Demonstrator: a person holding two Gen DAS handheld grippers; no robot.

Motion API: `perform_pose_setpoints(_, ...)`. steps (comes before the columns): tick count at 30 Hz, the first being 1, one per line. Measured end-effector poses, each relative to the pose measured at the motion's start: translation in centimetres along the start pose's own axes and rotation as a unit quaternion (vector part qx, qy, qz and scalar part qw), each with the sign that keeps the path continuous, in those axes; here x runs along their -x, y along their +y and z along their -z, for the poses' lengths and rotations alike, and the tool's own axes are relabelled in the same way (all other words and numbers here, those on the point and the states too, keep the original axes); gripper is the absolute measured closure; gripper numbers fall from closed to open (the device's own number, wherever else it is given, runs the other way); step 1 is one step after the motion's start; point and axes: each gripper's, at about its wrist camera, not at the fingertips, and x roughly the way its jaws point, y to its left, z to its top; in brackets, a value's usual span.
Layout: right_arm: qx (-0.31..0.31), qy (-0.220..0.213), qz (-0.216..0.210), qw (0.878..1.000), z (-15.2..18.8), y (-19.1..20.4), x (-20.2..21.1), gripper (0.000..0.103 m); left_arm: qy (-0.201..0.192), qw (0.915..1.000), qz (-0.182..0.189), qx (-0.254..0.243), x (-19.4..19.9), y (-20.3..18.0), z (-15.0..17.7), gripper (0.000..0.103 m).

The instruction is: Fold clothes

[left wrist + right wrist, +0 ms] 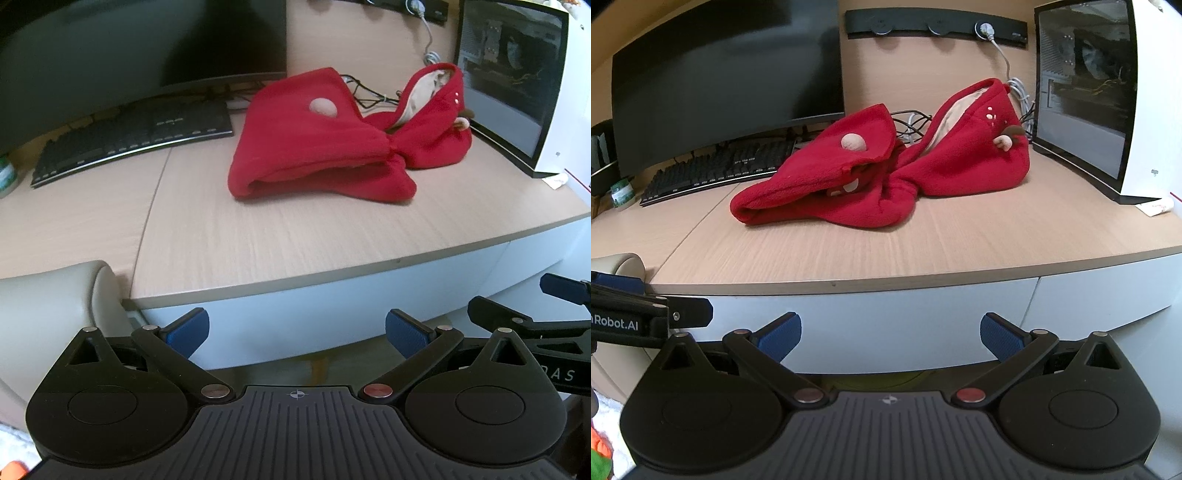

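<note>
A red fleece garment lies rumpled on the light wooden desk, its body folded over on the left and its cream-lined hood standing up on the right. A small beige pompom sits on top. My left gripper hangs open below the desk's front edge, well short of the garment, nothing between its blue pads. My right gripper is open too, likewise held low before the desk. Each gripper shows at the edge of the other's view.
A dark monitor and black keyboard stand at the back left. A white computer case with a glass side fills the right. Cables lie behind the garment. A beige chair arm is at the lower left.
</note>
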Motion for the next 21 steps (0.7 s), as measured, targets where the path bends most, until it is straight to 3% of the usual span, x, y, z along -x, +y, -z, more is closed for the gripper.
perform_pose_setpoints(11,0.006,0.008,0.009,1.000,-0.5,-0.3,-0.3,0.000,0.000,1.0000,0.007,0.001,-0.6,-0.1,-0.5,0.000)
perform_pose_setpoints(21,-0.004,0.013,0.007,1.000,-0.9,-1.5,-1.5,0.000,0.002,0.9994,-0.019,-0.028,-1.9,-0.5,-1.0,0.000)
